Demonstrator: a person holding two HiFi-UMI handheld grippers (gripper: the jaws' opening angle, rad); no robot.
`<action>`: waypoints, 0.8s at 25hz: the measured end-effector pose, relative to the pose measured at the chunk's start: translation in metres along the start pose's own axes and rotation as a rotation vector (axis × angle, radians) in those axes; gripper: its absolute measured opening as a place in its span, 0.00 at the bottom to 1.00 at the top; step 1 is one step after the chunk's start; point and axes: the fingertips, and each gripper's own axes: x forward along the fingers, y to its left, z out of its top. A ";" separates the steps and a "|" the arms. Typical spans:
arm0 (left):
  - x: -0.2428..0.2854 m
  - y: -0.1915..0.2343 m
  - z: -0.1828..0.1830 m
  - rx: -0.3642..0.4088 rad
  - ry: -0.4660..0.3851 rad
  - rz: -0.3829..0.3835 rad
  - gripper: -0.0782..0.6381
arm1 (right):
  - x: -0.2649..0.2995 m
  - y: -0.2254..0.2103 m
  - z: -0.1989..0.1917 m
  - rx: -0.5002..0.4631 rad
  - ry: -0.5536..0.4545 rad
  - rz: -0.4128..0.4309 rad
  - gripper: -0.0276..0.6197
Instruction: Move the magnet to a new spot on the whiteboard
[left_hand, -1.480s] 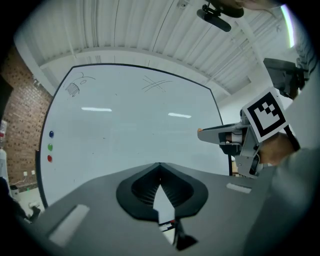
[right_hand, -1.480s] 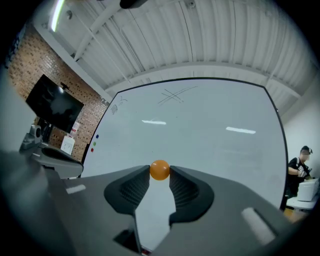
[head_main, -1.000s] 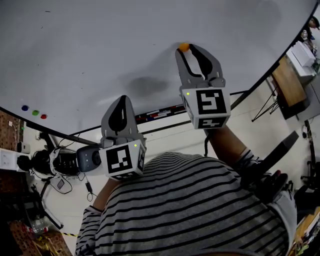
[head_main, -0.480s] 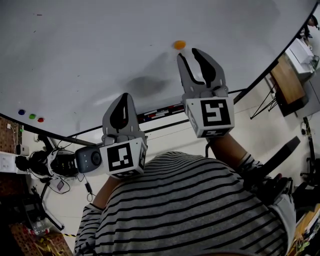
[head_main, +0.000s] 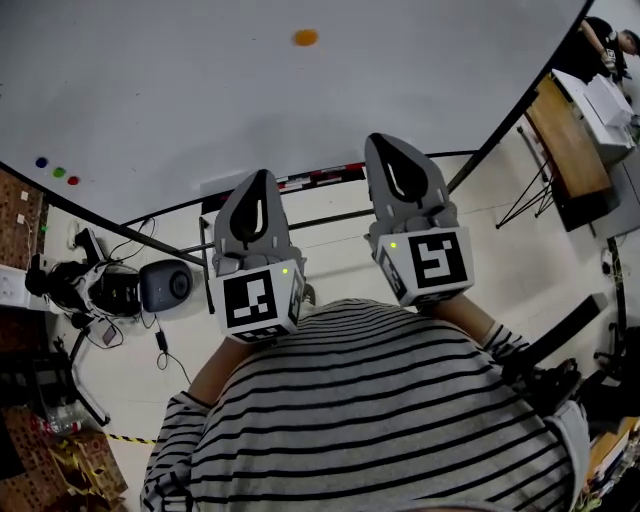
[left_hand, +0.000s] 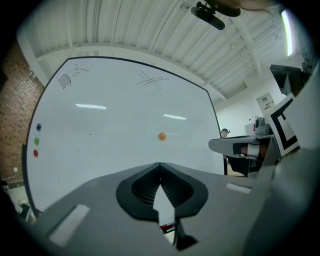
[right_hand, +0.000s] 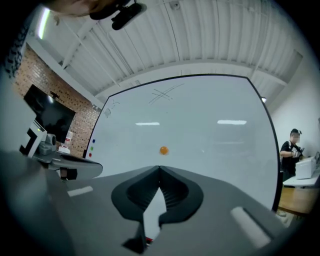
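1. Our right claw (head_main: 388, 142) had just closed, tips together, with nothing between them.
2. Our left claw (head_main: 258, 178) was closed and empty.
3. The orange magnet (head_main: 305, 38) sat on the whiteboard (head_main: 180, 90), well apart from both.

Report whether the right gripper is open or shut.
Shut, just closed: right gripper tips meet, nothing between; magnet sits apart on the whiteboard.
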 end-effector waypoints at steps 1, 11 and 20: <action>-0.006 -0.007 -0.002 -0.004 0.003 0.002 0.13 | -0.011 -0.002 -0.007 0.016 0.020 -0.002 0.05; -0.058 -0.059 -0.012 -0.014 0.027 -0.005 0.13 | -0.080 0.017 -0.035 0.076 0.086 0.080 0.04; -0.058 -0.070 -0.015 -0.022 0.032 -0.036 0.13 | -0.082 0.027 -0.041 0.089 0.088 0.106 0.05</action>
